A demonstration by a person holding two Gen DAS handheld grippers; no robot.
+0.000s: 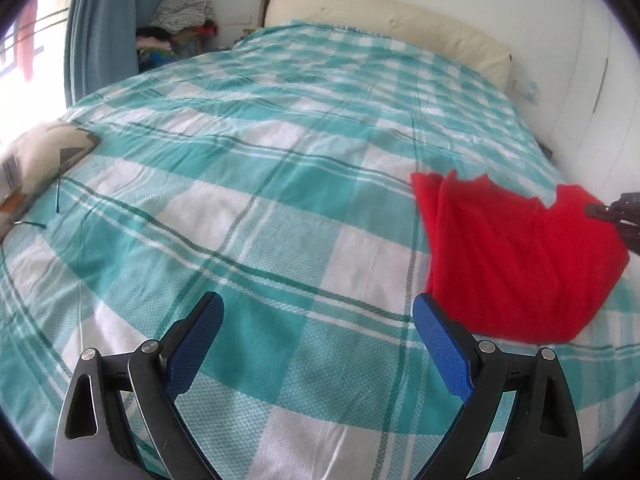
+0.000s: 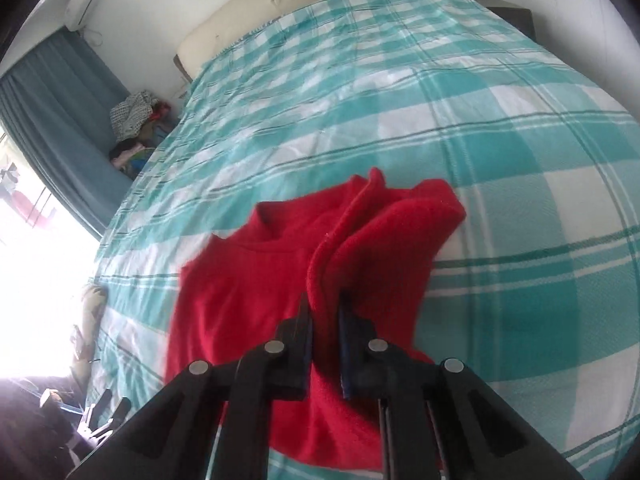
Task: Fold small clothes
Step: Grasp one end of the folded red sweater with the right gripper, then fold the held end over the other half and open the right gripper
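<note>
The left gripper [image 1: 318, 312] hangs released over the checked bed [image 1: 248, 184], its blue pads [image 1: 440, 348] wide apart. The right gripper [image 2: 325, 308] is clenched on a raised fold of the red garment [image 2: 248, 292], which lies on the bed's near right part. Beyond, a cream headboard [image 1: 384, 20].

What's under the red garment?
The teal checked bedsheet shows all round the red garment; whatever lies directly beneath is covered. The right claw pinches one fold.

Bed [image 1: 280, 168] in teal-checked sheet, red garment [image 1: 516, 256] and patterned pillow [image 1: 36, 160] atop.
</note>
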